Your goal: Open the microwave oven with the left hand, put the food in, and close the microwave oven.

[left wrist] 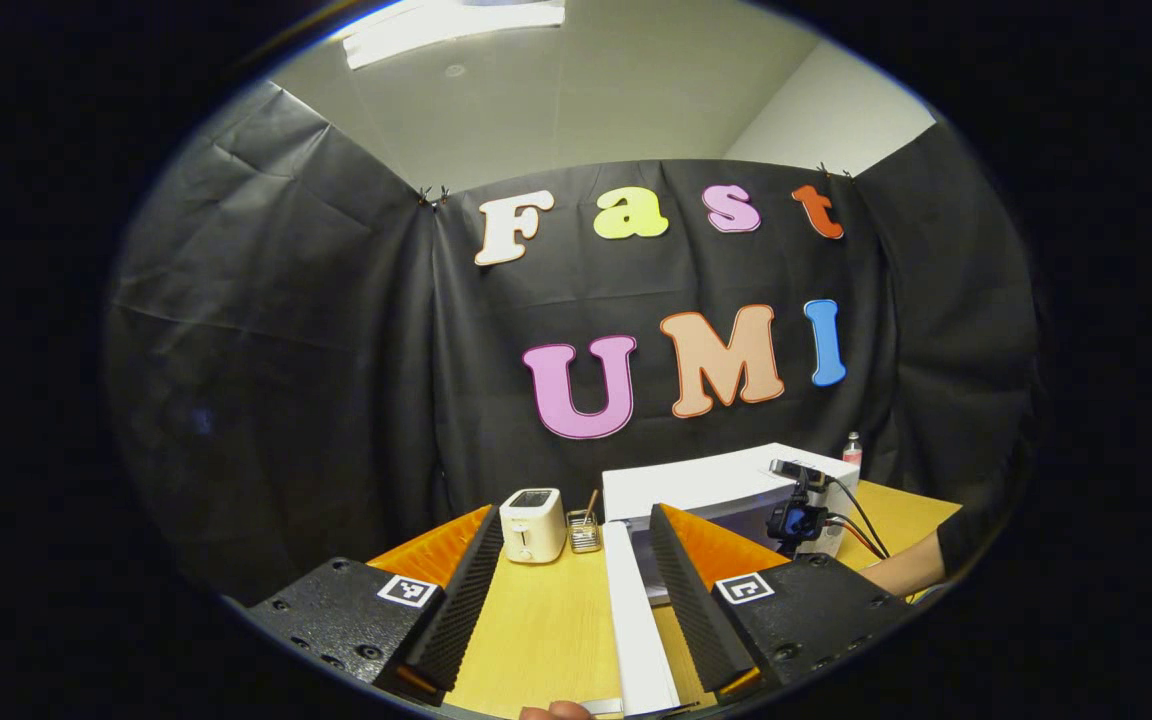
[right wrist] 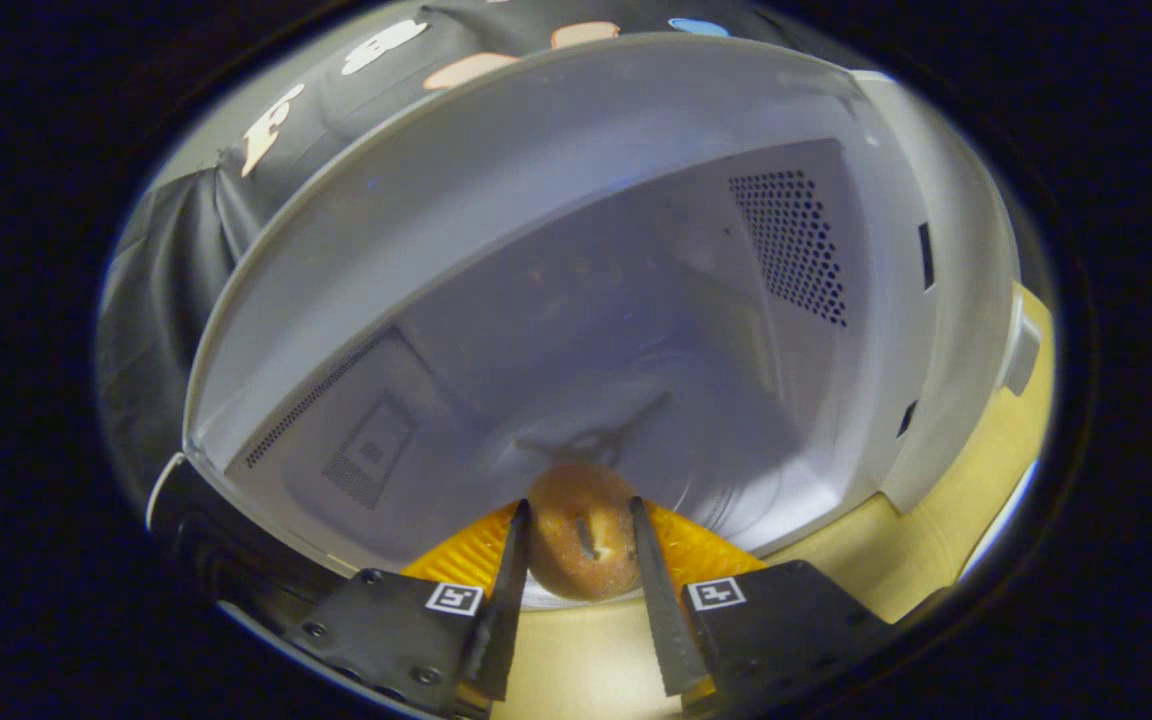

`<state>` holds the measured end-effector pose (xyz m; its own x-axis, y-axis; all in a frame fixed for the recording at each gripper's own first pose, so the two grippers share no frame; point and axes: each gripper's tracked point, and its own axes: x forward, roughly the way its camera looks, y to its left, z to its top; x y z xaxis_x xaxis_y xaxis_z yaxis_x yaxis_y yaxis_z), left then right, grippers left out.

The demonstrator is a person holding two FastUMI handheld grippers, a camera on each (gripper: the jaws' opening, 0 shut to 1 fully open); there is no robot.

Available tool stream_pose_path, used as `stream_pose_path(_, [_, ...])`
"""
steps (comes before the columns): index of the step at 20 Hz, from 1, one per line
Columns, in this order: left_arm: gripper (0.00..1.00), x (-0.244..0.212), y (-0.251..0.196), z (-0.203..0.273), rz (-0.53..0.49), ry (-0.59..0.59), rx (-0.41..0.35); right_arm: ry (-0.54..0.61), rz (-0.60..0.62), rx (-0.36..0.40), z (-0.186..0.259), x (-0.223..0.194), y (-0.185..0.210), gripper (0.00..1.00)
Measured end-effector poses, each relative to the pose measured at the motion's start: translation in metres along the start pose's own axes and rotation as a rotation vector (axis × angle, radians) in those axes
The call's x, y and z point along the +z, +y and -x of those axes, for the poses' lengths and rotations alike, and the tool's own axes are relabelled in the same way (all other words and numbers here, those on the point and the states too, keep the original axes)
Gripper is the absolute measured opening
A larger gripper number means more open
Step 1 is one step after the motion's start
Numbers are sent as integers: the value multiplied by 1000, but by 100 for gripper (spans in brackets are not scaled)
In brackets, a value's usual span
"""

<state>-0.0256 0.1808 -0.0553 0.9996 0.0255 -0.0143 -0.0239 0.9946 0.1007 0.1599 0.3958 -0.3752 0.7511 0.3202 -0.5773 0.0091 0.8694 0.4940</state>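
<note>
Left hand-held gripper (left wrist: pixel 564 600): spread wide and holding nothing, it hovers above the tabletop (left wrist: pixel 536 630) with the edge of the open door (left wrist: pixel 636 620) running between its fingers but touching neither.
Toaster (left wrist: pixel 533 524): sits well back on the tabletop, left of the microwave (left wrist: pixel 706 485), out of the action.
Door: swung wide, edge-on to the left gripper view; the risk I see here is a swing from this stance glancing off the panel, or a hard push slamming it.
Right hand-held gripper (right wrist: pixel 581 560): pinching the food (right wrist: pixel 581 545), a round brown bagel-like piece, both fingers pressed against its sides.
Food: at the mouth of the cavity (right wrist: pixel 636 330), low over the floor; I can't tell if it's resting there yet.
Drop risk: let go too early and it probably rolls, being round, maybe out toward the front lip.
Clearance risk: the right arm sits in the door's path, so closing before it's out would likely catch it.
Sleeve (left wrist: pixel 966 540): a dark sleeve and forearm reach in beside the microwave's right side.
</note>
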Motion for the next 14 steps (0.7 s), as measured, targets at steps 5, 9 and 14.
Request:
stream_pose_path(5, [86, -3, -10, 0, 16, 8, -14, -33, 126, -12, -4, 2, 0, 59])
stream_pose_path(9, [86, 0, -13, -1, 14, -1, -17, -50, 139, -32, -4, 5, -2, 79])
stream_pose_path(14, [86, -5, -9, -3, 26, 9, -12, -92, 137, -26, 1, 22, -1, 80])
